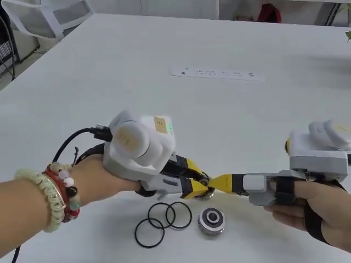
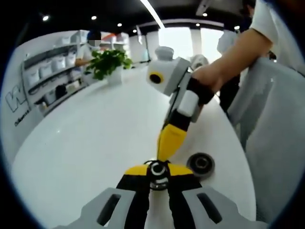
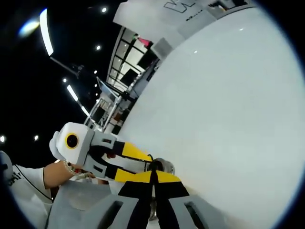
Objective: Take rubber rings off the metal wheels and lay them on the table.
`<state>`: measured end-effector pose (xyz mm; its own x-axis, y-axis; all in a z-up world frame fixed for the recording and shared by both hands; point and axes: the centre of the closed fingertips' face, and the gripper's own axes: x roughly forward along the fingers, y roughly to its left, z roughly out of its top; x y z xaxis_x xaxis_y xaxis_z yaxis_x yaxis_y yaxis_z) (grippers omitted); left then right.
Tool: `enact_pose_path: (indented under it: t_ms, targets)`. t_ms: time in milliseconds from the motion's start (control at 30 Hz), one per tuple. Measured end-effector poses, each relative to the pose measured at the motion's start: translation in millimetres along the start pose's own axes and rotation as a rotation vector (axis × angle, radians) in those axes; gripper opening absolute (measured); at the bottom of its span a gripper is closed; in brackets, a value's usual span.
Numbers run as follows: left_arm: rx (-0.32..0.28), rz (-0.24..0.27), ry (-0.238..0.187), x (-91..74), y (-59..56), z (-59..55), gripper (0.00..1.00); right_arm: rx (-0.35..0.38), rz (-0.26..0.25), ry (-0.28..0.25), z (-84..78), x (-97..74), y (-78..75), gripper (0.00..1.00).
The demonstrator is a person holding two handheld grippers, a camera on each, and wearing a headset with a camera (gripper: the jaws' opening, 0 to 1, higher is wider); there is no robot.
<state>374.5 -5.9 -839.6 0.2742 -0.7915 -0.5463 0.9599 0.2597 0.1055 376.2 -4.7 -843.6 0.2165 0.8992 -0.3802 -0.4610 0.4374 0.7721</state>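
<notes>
My left gripper is shut on a small metal wheel just above the white table. From the right, my right gripper meets it, jaws together, the tips pinching the black rubber ring on the wheel's rim. The ring itself is mostly hidden by the jaws. A second metal wheel with a black band lies flat on the table just below the grippers. Three loose rubber rings lie overlapping to its left.
A white power strip lies farther back on the table. A white chair stands past the far left corner. A cable trails from my left gripper. A potted plant stands at the table's far end.
</notes>
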Motion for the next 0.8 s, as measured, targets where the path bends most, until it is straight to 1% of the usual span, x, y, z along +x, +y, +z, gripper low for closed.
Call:
enact_pose_path:
  t_ms: [133, 167, 200, 300, 467, 533, 567, 600, 667, 800]
  targets:
    - [-0.012, 0.001, -0.027, -9.8, 0.7, 9.5, 0.16, -0.007, -0.009, -0.005, 0.4, -1.5, -0.4, 0.0]
    - [-0.023, -0.003, -0.034, -13.1, 1.0, 12.1, 0.18, -0.006, -0.009, -0.01, 1.5, -2.9, -0.3, 0.0]
    - [-0.039, -0.009, -0.031, -15.5, 0.3, 12.9, 0.2, -0.003, -0.009, -0.016, 2.1, -3.4, 0.2, 0.0]
    - [-0.008, 0.007, -0.039, -28.8, 2.5, 20.3, 0.28, 0.0, -0.01, -0.038, 6.4, -7.2, 2.0, 0.0]
    - [-0.013, 0.031, -0.071, -52.5, 7.6, 35.4, 0.41, 0.007, 0.003, -0.085, 15.9, -13.5, 8.6, 0.0]
    - [-0.006, 0.045, -0.086, -66.6, 9.1, 42.8, 0.44, 0.006, 0.006, -0.096, 18.6, -15.0, 10.8, 0.0]
    - [-0.005, 0.048, -0.088, -68.6, 9.3, 43.9, 0.45, 0.005, 0.008, -0.104, 20.4, -16.0, 12.4, 0.0]
    - [-0.002, 0.057, -0.097, -75.6, 9.9, 47.3, 0.46, 0.006, 0.011, -0.109, 21.9, -16.5, 13.3, 0.0]
    - [0.007, 0.065, -0.1, -85.0, 9.8, 49.6, 0.49, 0.005, 0.017, -0.117, 23.8, -17.1, 14.8, 0.0]
    - [0.026, 0.096, -0.069, -99.1, 11.0, 45.0, 0.58, -0.001, 0.018, -0.105, 23.8, -16.4, 17.5, 0.0]
